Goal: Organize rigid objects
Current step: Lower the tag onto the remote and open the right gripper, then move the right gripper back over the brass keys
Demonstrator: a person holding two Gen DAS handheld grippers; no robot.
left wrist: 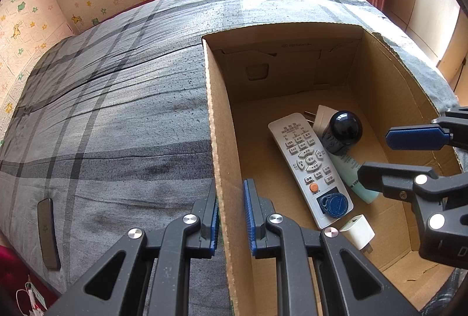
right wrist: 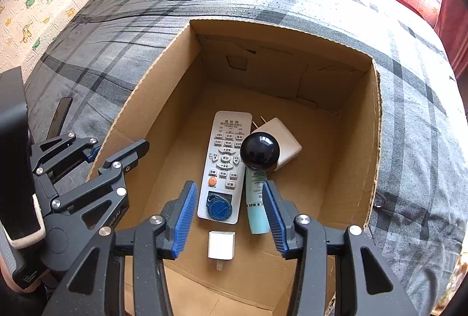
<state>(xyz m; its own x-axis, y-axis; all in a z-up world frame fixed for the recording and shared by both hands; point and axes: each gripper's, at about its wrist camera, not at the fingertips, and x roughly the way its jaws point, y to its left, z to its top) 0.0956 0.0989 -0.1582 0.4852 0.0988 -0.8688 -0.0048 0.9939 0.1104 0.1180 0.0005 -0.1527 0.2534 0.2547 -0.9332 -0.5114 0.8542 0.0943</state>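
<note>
Writing first: the far inner wall of the cardboard box (right wrist: 345, 123) carries a faint printed line, too small to read. The white remote (right wrist: 223, 167) has rows of labelled buttons and a header in Chinese characters, not legible to me. The teal tube (right wrist: 257, 199) has small print, also unreadable. My left gripper body shows white lettering in the right wrist view, too blurred to make out.

The box sits on the bed (left wrist: 102, 111) w/ grey plaid cover. Inside: remote lies lengthwise, a blue round tag (right wrist: 219, 207) resting on its near end; the tube lies just beside it on the right, black dome cap (right wrist: 260, 150) at its far end; a beige plug adapter (right wrist: 280, 140) sits behind the cap, prongs pointing away; a small white charger cube (right wrist: 221, 244) lies near the remote's near end. Far half of the box floor is bare cardboard. A dark phone (left wrist: 48, 231) lies on the bed, well apart from the box, near the bed's edge.

My left gripper (left wrist: 231, 216) straddles the box's left wall, fingers slightly apart, pinching nothing that I can see. My right gripper (right wrist: 231, 216) hangs above the box interior, fingers spread wide, nothing between them.
</note>
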